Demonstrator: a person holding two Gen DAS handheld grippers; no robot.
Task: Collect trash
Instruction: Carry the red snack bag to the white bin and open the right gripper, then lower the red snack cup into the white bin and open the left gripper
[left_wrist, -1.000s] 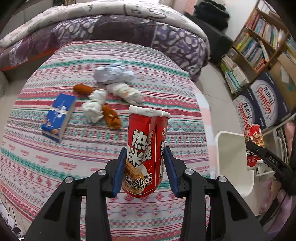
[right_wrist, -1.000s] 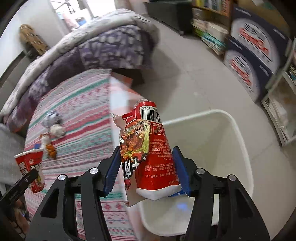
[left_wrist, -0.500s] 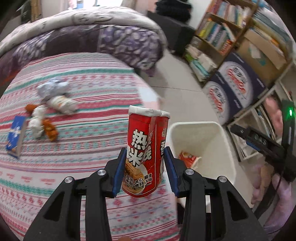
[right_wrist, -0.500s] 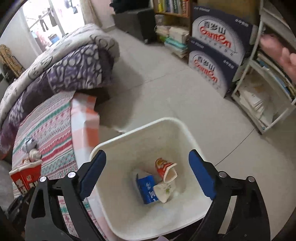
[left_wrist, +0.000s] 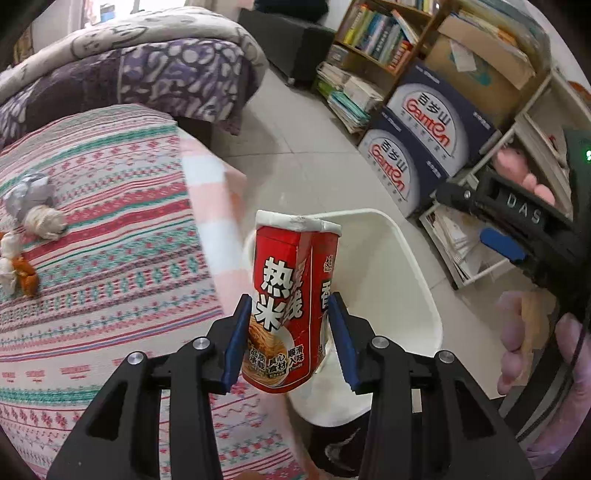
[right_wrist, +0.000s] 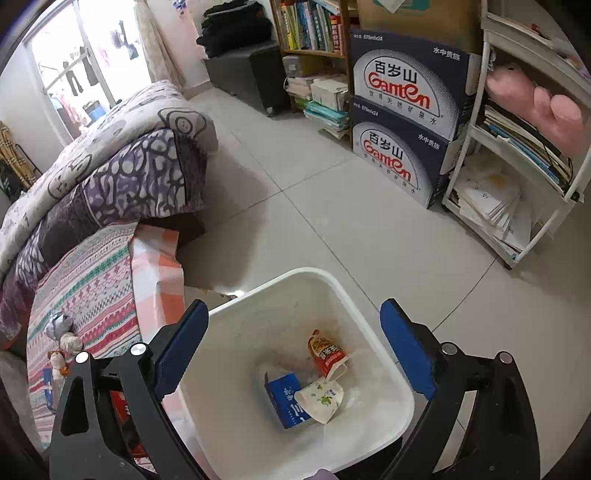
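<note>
My left gripper (left_wrist: 288, 336) is shut on a red noodle carton (left_wrist: 291, 306) and holds it upright over the near rim of the white trash bin (left_wrist: 417, 280). My right gripper (right_wrist: 291, 350) is open and empty above the bin (right_wrist: 380, 402). Inside the bin lie a red snack packet (right_wrist: 327, 352), a blue box (right_wrist: 288, 400) and a white cup (right_wrist: 321, 400). Crumpled paper and wrappers (left_wrist: 35, 210) lie on the striped bed cover (left_wrist: 103, 258), also small in the right wrist view (right_wrist: 61, 338).
The bin stands on the tiled floor (right_wrist: 332, 214) beside the bed. Ganten water boxes (right_wrist: 406, 114), bookshelves (right_wrist: 310, 26) and a white rack (right_wrist: 517, 177) line the right side. A purple quilt (right_wrist: 129, 173) lies at the bed's far end. The right gripper body (left_wrist: 524, 218) shows at right.
My right gripper opened and dropped the red snack packet into the bin. My left gripper swung right from above the bed to the bin, still holding the red carton.
</note>
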